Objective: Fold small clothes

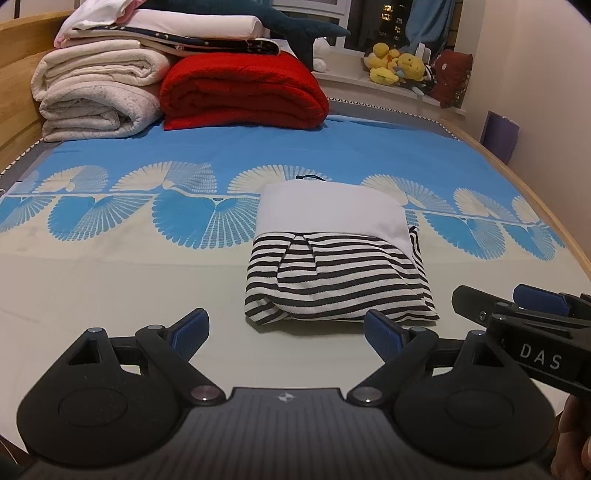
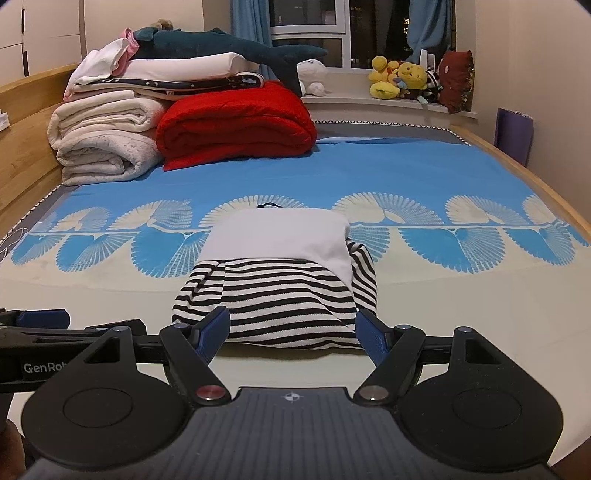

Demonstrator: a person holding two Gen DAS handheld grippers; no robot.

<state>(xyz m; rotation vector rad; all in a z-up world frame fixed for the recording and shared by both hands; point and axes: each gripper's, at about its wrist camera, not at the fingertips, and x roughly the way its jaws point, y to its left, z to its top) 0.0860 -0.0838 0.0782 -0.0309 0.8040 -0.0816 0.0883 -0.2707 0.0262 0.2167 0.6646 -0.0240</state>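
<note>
The folded striped shirt (image 1: 340, 273) sits on the bed (image 1: 110, 295) at 12 o'clock, with left gripper (image 1: 286, 332) and right gripper (image 2: 293, 330) jaws both wide open, holding nothing.

Home bedroom: wooden-framed bed (image 2: 22, 155) with blue patterned sheet (image 2: 369, 173); folded blankets (image 2: 236, 122) stacked at its head; plush shark (image 2: 221, 44); yellow soft toys (image 2: 399, 75) on windowsill; curtains (image 2: 251, 18).

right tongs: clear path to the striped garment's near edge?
Probably yes. The right tongs stand open, facing the striped garment, whose near edge lies just beyond the tips. Nothing lies between. The left tongs sit off to the side, also open, not blocking.
</note>
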